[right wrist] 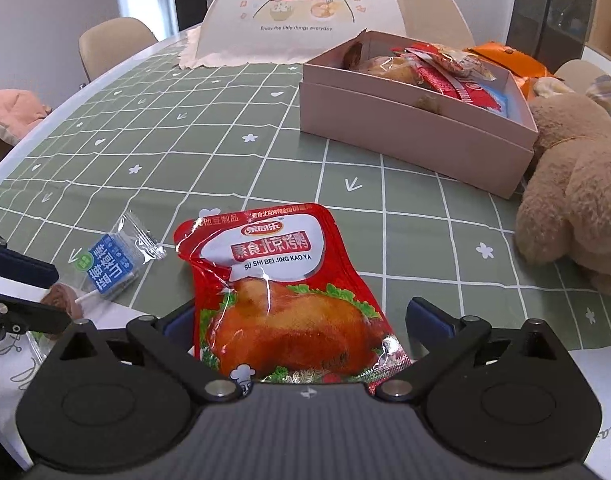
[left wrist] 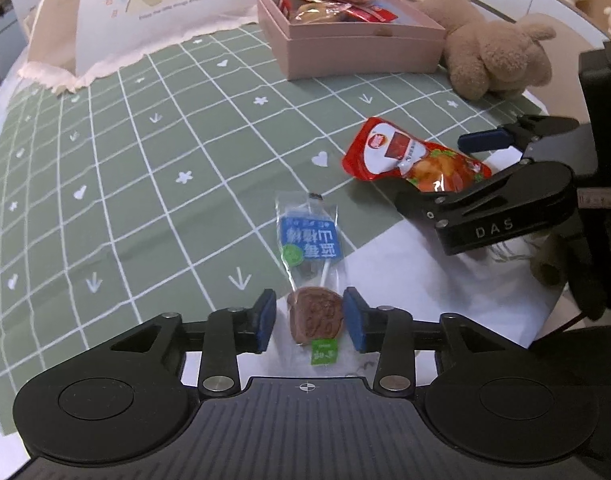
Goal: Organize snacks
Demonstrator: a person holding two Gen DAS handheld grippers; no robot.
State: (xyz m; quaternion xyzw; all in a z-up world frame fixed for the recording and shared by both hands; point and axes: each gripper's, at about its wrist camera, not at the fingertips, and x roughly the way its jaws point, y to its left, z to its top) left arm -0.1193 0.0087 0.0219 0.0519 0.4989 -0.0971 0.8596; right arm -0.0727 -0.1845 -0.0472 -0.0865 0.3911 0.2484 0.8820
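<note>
A brown lollipop [left wrist: 315, 316] in a clear wrapper with a blue label lies at the near edge of the green checked cloth [left wrist: 145, 184]. Its disc sits between the blue pads of my left gripper [left wrist: 310, 320], which stands open with a gap on the left side. A red roast-duck snack pouch [right wrist: 281, 288] lies flat between the wide-open fingers of my right gripper [right wrist: 301, 320], clear of the right pad. Further back, the pink box [right wrist: 417, 132] holds several snack packets. The left wrist view shows the right gripper [left wrist: 453, 172] straddling the pouch [left wrist: 409, 156].
A brown plush toy [right wrist: 577, 200] lies to the right of the box. A white mesh food cover [right wrist: 305, 12] stands at the back, and an orange bag [right wrist: 505, 56] lies behind the box. Bare white table edge [left wrist: 445, 288] lies near me. A chair [right wrist: 113, 40] stands beyond the far left edge.
</note>
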